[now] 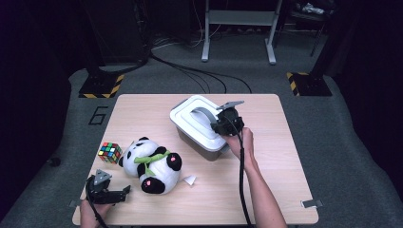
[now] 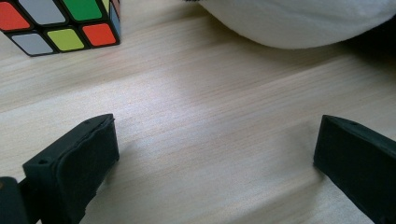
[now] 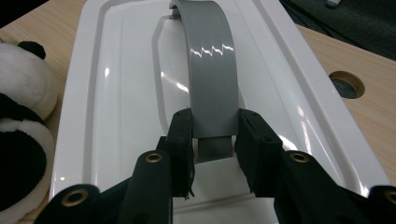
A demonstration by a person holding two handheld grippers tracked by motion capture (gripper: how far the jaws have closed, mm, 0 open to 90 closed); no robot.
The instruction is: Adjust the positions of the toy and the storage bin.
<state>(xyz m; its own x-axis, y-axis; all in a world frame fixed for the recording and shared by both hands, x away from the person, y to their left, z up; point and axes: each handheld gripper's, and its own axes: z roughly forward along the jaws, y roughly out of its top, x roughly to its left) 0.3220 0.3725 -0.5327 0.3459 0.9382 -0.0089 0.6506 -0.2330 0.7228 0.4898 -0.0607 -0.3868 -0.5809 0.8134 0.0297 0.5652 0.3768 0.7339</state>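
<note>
A grey box with a white lid sits on the wooden tabletop, toward the far side and right of the middle; the lid is on, so whatever is inside cannot be seen. A grey handle arches over the lid's sunken middle. The right gripper has its fingers pinching the near end of that handle, one on each side.

Left of the box lies a black-and-white panda toy (a green band across its body), with a colour cube just beside its head. The left gripper rests low at the near left corner, its fingers spread wide over bare wood, apart from both toy and cube. The near right part of the tabletop is open.
</note>
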